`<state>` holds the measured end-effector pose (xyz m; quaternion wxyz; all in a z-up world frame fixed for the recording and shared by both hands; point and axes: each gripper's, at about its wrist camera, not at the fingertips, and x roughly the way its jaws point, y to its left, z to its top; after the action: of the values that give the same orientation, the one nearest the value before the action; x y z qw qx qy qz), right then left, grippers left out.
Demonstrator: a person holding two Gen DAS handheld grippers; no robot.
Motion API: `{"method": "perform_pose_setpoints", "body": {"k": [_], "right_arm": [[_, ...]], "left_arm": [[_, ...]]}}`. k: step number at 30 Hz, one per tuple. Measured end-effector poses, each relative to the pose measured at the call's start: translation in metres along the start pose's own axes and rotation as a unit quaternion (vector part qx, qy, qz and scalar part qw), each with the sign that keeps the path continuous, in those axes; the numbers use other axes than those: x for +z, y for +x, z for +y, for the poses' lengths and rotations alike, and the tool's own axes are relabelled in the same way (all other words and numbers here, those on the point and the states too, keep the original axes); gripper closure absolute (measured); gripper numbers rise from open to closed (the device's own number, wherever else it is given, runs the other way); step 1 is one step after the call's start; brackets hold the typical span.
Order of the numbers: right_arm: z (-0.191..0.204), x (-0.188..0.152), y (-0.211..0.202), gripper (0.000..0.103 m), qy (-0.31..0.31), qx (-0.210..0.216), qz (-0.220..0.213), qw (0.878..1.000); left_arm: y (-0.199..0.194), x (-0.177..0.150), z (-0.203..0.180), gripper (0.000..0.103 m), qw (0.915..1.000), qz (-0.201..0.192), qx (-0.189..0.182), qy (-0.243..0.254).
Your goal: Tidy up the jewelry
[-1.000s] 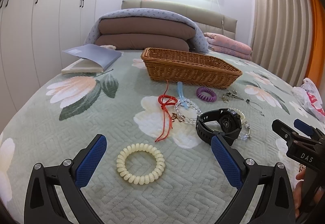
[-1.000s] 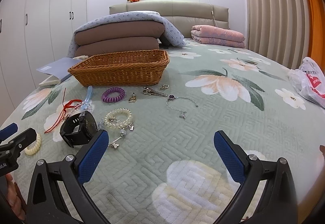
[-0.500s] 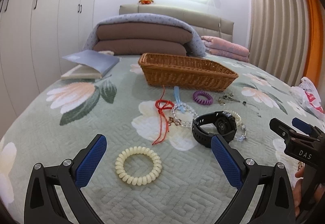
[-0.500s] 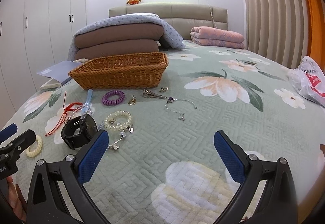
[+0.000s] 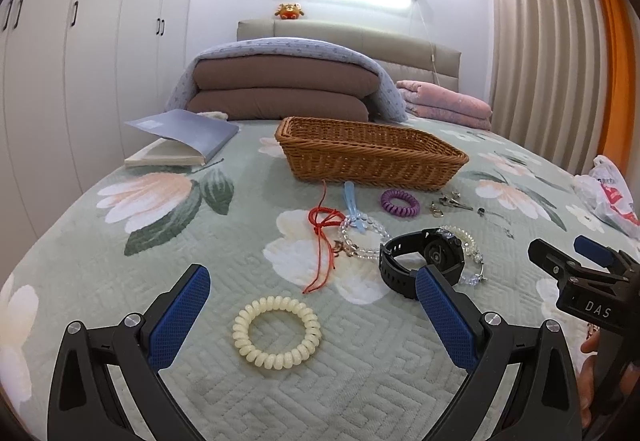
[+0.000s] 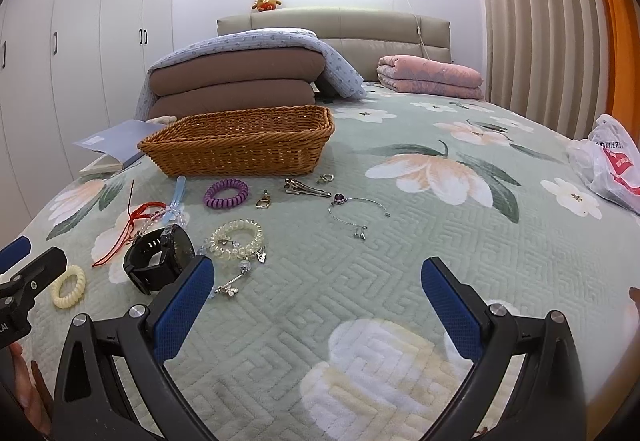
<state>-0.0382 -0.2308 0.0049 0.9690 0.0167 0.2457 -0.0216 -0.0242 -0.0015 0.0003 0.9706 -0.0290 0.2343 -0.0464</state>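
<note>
Fingers: left gripper wide open over cream coil bracelet | right gripper wide open, empty

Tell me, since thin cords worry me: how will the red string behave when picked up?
The red string lies limp in loose curves, so it likely droops and dangles. It overlaps the clear bead bracelet, so lifting may drag that along.

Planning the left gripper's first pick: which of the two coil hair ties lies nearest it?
The cream coil hair tie, lying just ahead of the open left gripper. The purple coil hair tie lies far off, near the basket.
</note>
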Motion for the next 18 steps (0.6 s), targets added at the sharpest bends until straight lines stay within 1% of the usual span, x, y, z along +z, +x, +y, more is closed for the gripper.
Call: {"method": "perform_pose_setpoints", "body": {"k": [5, 7, 10, 12, 13, 16, 18], "right_arm": [[0.001, 0.001, -0.001, 0.0, -0.003, 0.0, -0.003, 1.0], [0.001, 0.001, -0.001, 0.0, -0.004, 0.003, -0.005, 1.0], [0.001, 0.002, -0.002, 0.0, -0.003, 0.005, -0.004, 1.0], [0.002, 0.002, -0.001, 0.0, -0.007, -0.005, -0.005, 1.0], [0.002, 0.002, -0.002, 0.002, -0.01, -0.011, -0.006, 1.0], [-0.001, 0.004, -0.003, 0.008, -0.013, -0.021, -0.01, 1.0], [-0.006, 0.006, -0.003, 0.01, -0.01, -0.026, -0.012, 1.0]], "left_arm": [[-0.01, 0.0, 0.007, 0.001, 1.0, 0.004, 0.002, 0.004], [-0.013, -0.004, 0.015, 0.001, 0.9996, 0.023, -0.017, -0.005], [-0.013, -0.011, 0.023, 0.001, 0.998, 0.049, -0.034, -0.023], [-0.01, -0.012, 0.023, 0.001, 0.9975, 0.06, -0.031, -0.023], [-0.009, -0.012, 0.022, 0.001, 0.9974, 0.062, -0.028, -0.023], [0.0, -0.012, 0.033, 0.001, 0.9954, 0.08, -0.017, -0.049], [0.006, -0.014, 0.041, 0.007, 0.9938, 0.089, -0.013, -0.065]]}}
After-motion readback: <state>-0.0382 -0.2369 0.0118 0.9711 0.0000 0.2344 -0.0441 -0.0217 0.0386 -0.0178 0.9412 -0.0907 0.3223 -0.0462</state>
